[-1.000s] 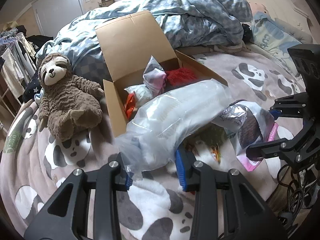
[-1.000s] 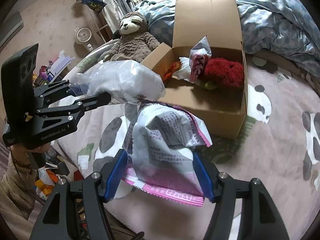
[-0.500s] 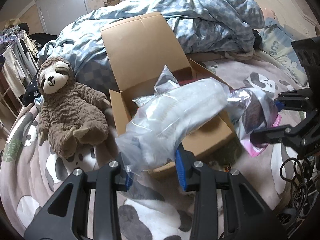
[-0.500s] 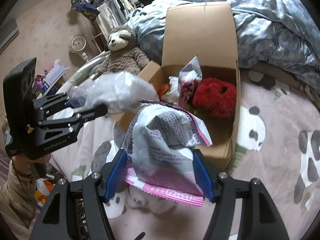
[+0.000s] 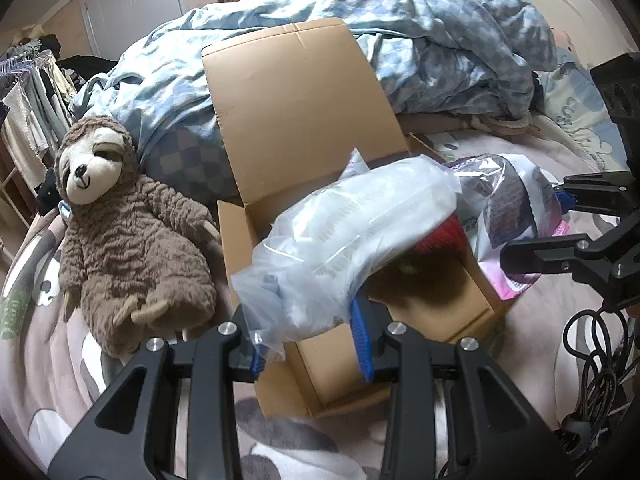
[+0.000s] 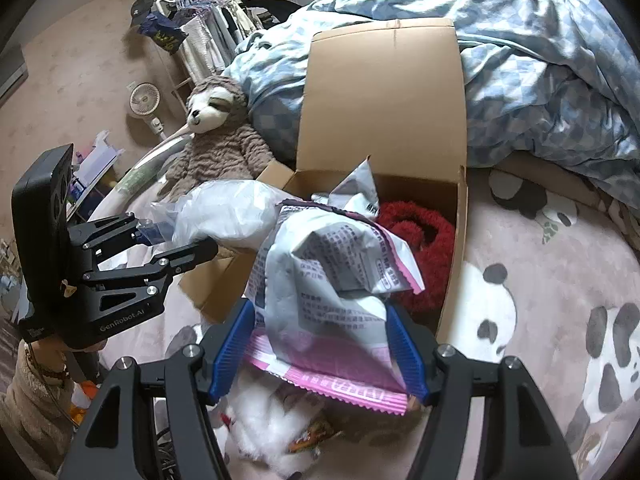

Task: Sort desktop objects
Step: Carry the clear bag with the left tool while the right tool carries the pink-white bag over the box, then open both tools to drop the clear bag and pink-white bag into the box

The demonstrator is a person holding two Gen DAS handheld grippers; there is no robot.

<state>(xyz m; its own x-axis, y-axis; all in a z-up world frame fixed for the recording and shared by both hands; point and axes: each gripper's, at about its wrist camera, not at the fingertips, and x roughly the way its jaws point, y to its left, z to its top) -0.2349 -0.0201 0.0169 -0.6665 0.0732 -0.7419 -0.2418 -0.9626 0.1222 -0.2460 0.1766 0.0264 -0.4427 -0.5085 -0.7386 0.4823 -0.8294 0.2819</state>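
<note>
My left gripper (image 5: 310, 340) is shut on a clear plastic bag of white stuff (image 5: 352, 236), held over the near left part of an open cardboard box (image 5: 340, 344). My right gripper (image 6: 320, 354) is shut on a silver and pink snack bag (image 6: 332, 296), held above the box's near edge (image 6: 452, 280). Inside the box lie a red fluffy item (image 6: 424, 240) and a crumpled silver packet (image 6: 356, 188). In the right wrist view the left gripper (image 6: 160, 240) shows at the left with the clear bag (image 6: 232, 216). The left wrist view shows the right gripper (image 5: 540, 232) with the snack bag (image 5: 508, 208).
A brown plush sloth (image 5: 124, 236) lies left of the box on the panda-print bed cover (image 6: 540, 300). A blue checked duvet (image 5: 420, 52) is heaped behind the upright box flap (image 5: 296, 112). White fluff and small packets (image 6: 272, 428) lie on the cover under my right gripper. Cables (image 5: 592, 360) hang at the right.
Both grippers have carried their bags forward toward the box; the clear bag and the snack bag now hang over it instead of over the bed cover in front.
</note>
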